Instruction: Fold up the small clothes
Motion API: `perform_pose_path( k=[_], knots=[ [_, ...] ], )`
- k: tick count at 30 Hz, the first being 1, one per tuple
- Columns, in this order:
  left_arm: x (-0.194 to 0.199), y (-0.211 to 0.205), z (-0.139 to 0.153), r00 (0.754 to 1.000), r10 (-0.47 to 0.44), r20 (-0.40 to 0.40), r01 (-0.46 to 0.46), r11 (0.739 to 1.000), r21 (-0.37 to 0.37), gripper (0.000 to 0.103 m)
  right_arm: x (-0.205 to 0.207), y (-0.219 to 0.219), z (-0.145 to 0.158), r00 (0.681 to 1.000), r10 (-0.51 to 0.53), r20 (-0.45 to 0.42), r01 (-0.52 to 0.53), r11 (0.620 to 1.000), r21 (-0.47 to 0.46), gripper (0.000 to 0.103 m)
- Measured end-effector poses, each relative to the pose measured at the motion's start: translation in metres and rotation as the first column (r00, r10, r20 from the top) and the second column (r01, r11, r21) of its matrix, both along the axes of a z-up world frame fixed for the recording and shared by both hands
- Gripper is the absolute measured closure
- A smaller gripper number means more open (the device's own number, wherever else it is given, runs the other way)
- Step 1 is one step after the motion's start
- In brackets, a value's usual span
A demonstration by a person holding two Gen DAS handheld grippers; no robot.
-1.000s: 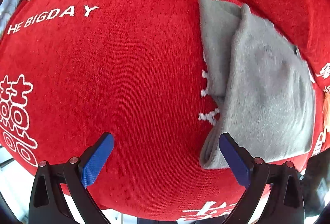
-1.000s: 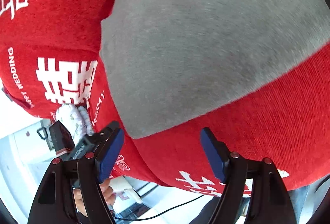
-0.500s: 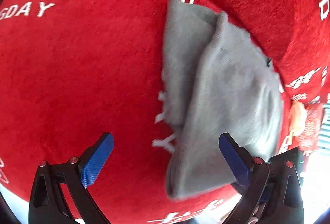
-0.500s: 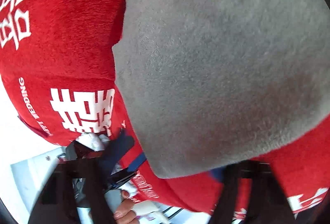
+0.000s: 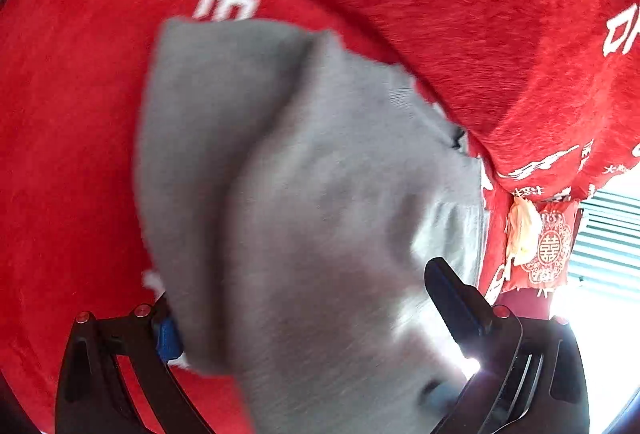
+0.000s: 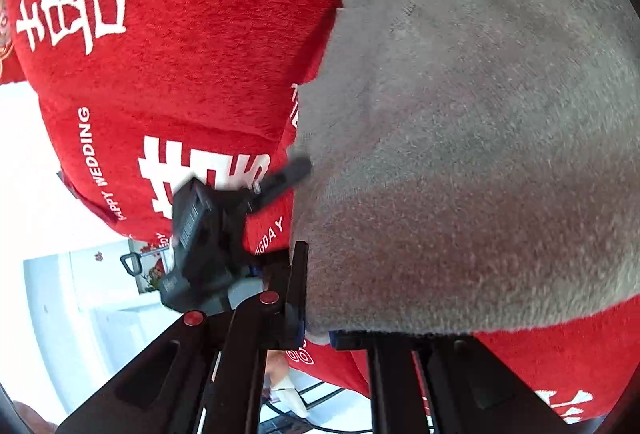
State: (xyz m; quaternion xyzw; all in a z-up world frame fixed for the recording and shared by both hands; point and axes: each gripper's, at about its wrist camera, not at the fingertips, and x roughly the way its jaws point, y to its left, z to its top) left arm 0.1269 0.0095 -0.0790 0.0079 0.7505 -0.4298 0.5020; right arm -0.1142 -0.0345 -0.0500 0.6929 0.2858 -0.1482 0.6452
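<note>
Grey fleece garment (image 5: pixel 304 194), partly folded into two overlapping layers, lies on a red plush cover printed with white lettering (image 5: pixel 72 138); whether a worktop or a cushion sits beneath the cover cannot be determined

Change over the last second:
- Left gripper (image 5: pixel 316 318): a second ago it hovered beside the garment's near corner, over bare red cover. It has since advanced onto the cloth. The near edge now lies between its fingers, which stand wide apart, one blue pad at the left border of the cloth and the other on its right side. Not yet closed on anything
- Right gripper (image 6: pixel 320 318): a second ago its blue-padded fingers were spread in front of the garment's edge. They now stand much closer together, with the grey hem (image 6: pixel 400 326) at the tips. The grip appears clenched on the hem, though the contact itself is hidden under the cloth
- In the right wrist view the left gripper's black body shows at the garment's far border

Meaning for the task: judged from this, the approach is finished and both near corners are being taken up. The next fold requires the left gripper to close before any lift; a one-sided lift would likely drag the layers askew
</note>
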Motion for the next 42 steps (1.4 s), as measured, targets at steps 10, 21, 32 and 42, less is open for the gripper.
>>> perform_pose_path(
  k=[10,21,32,42],
  knots=[
    [-0.024,-0.023,0.001,0.978,-0.109,0.177,0.091,0.99,0.103,0.066,-0.018,0.007,-0.01,0.924,0.292,-0.247,-0.287,0.956,0.056,0.051],
    [-0.036,-0.024,0.022,0.943,-0.114,0.312,0.082,0.99,0.111,0.078,-0.008,-0.094,0.0,0.824,0.264,-0.501,-0.425,0.874,-0.237,0.098],
    [-0.102,-0.088,0.12,0.906,-0.159,0.393,0.207,0.975,-0.082,0.078,-0.036,-0.116,-0.014,0.885,0.298,-0.357,-0.375,0.912,-0.166,0.099],
    [-0.252,-0.195,0.104,0.784,-0.384,0.488,0.449,0.894,-0.017,0.062,-0.158,-0.166,-0.02,0.962,0.106,-0.254,-0.133,0.987,-0.092,0.077]
  ],
)
